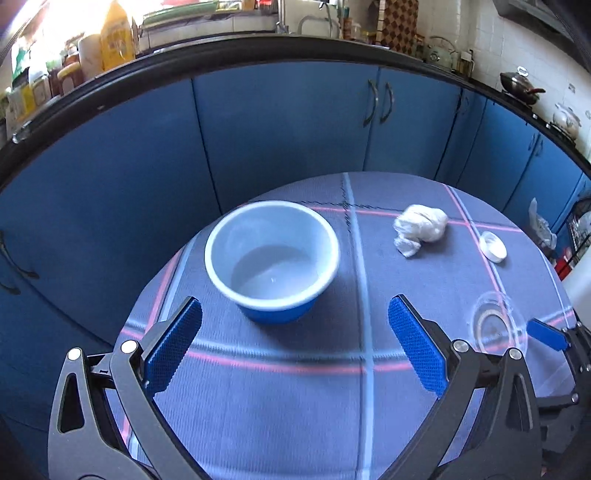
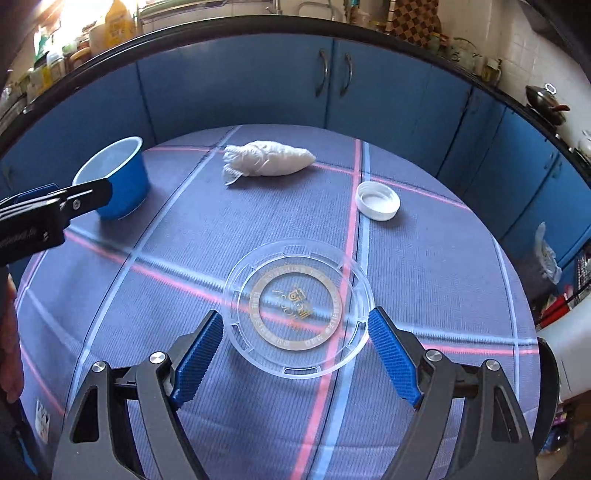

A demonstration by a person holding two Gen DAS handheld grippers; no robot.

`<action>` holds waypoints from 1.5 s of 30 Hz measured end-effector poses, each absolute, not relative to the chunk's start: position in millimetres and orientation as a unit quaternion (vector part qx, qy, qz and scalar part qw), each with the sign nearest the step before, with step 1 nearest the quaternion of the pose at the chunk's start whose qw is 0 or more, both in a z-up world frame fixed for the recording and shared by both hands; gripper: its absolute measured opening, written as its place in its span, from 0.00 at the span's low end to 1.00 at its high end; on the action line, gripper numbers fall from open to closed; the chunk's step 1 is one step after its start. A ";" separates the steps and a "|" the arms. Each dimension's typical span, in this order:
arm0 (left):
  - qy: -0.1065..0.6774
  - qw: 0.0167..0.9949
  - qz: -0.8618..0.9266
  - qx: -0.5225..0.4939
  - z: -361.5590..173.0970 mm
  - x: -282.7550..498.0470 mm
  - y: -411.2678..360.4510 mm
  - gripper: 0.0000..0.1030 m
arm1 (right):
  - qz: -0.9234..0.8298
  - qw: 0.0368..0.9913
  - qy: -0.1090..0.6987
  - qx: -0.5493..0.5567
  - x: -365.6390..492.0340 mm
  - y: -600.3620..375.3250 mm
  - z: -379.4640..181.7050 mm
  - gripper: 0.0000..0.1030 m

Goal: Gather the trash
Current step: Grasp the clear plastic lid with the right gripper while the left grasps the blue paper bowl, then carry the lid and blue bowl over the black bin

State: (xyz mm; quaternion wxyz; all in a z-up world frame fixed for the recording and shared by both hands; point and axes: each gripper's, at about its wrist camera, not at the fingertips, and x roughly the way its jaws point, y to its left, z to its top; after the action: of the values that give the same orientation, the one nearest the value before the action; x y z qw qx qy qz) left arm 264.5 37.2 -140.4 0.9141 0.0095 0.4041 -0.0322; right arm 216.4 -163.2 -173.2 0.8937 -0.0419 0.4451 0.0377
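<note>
Blue cabinet doors (image 1: 280, 122) curve round the far side of the kitchen under a dark worktop (image 2: 236, 27) crowded with bottles and jars. In front stands a table under a grey-blue checked cloth (image 2: 258, 221). The left gripper (image 1: 295, 343) hangs with jaws wide apart and empty, a blue bowl (image 1: 272, 258) just ahead of it. The right gripper (image 2: 295, 350) is spread too, a clear plastic lid (image 2: 295, 308) lying flat between its pads. Further ahead lie a crumpled white wad (image 2: 267, 160) and a small white cap (image 2: 377, 201).
</note>
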 end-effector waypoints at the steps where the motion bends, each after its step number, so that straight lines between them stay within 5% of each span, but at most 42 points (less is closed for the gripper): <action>1: 0.404 0.914 -0.034 0.007 -141.9 270.5 38.3 0.96 | 0.032 0.894 0.445 -0.039 219.4 -164.2 -173.1 0.76; 16: 0.409 0.912 -0.018 0.023 -160.8 305.9 37.2 0.96 | -0.035 0.901 0.432 -0.010 260.9 -192.8 -173.7 0.76; 19: 0.406 0.913 -0.018 0.025 -161.9 305.3 36.7 0.90 | -0.039 0.902 0.429 -0.012 264.0 -193.8 -174.3 0.76; 21: 0.406 0.913 -0.018 0.028 -163.5 307.5 34.0 0.80 | -0.039 0.903 0.428 -0.018 264.3 -192.6 -174.6 0.68; 22: 0.406 0.913 -0.015 0.031 -163.8 306.9 33.2 0.75 | -0.038 0.904 0.425 -0.021 263.1 -191.5 -174.8 0.48; 24: 0.404 0.914 -0.016 0.031 -164.0 305.5 33.0 0.75 | -0.031 0.903 0.429 -0.018 262.3 -190.4 -176.6 0.35; 25: 0.404 0.914 -0.016 0.030 -163.5 304.9 33.6 0.75 | -0.023 0.902 0.430 -0.016 261.0 -189.8 -176.1 0.18; 28: 0.396 0.918 -0.012 0.029 -160.8 299.2 34.7 0.75 | -0.017 0.904 0.426 -0.041 255.2 -183.2 -174.4 0.05; 45: 0.354 0.934 -0.026 0.033 -116.3 240.5 25.9 0.74 | 0.029 0.927 0.374 -0.004 197.7 -198.5 -116.5 0.03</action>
State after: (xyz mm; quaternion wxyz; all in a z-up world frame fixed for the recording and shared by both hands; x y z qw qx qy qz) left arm 240.5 25.9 -116.3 0.9345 0.0328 0.3535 -0.0263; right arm 197.7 -198.5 -116.5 0.9270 -0.0040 0.3740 0.0295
